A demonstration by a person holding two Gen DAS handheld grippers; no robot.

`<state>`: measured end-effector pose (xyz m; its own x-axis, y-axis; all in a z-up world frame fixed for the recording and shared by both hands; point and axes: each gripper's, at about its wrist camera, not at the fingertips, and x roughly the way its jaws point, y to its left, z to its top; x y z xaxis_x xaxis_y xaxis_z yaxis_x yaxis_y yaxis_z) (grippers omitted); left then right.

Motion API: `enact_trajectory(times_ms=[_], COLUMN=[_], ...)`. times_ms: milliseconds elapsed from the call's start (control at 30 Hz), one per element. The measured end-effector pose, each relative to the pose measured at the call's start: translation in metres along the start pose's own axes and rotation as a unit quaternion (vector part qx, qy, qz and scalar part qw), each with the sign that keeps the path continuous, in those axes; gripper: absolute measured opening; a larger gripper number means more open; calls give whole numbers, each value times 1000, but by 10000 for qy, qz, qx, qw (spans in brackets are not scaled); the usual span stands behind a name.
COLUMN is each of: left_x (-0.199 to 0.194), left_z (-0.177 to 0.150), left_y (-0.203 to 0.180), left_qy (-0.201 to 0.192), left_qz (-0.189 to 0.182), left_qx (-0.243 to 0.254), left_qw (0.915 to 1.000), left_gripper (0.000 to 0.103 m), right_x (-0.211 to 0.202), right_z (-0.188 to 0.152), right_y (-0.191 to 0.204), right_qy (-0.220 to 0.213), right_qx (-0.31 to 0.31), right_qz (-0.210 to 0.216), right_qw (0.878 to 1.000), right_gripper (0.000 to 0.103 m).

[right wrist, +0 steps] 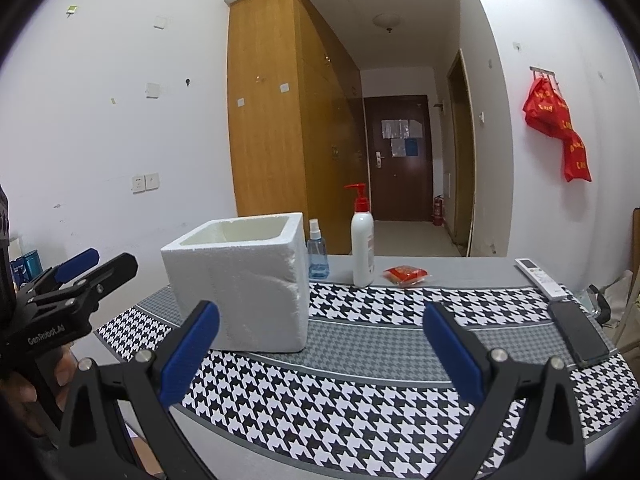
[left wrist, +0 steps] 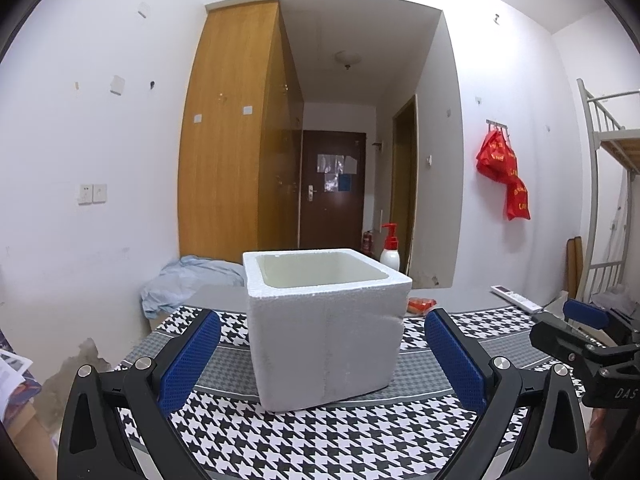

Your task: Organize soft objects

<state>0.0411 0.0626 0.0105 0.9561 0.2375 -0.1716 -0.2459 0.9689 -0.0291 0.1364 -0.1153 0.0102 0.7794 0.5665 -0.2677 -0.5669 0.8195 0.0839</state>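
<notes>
The left gripper [left wrist: 322, 354] is held wide apart, empty, facing the white foam box [left wrist: 324, 328] on the houndstooth cloth [right wrist: 360, 392]. Further right, the right gripper [right wrist: 320, 344] is spread too, nothing gripped; a red packet [right wrist: 405, 275] is seen behind.

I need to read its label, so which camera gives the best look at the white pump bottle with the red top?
The right wrist view: the pump bottle stands whole and unblocked beside the foam box. In the left wrist view the box hides all but its top.
</notes>
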Motion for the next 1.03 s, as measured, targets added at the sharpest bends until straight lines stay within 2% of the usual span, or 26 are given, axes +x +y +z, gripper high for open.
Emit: enact_trajectory(times_ms=[567, 1033], left_x=[1, 2], left_z=[-1, 0], left_y=[-2, -1], left_qy=[72, 102], left_qz=[36, 27], left_qx=[44, 43], left_qw=[10000, 9999], left_gripper=[102, 102], right_x=[3, 1], right_z=[1, -1], right_y=[1, 5], right_qy=[13, 32], right_qx=[0, -73], right_qz=[179, 158], right_qw=[9998, 9998], right_gripper=[103, 103])
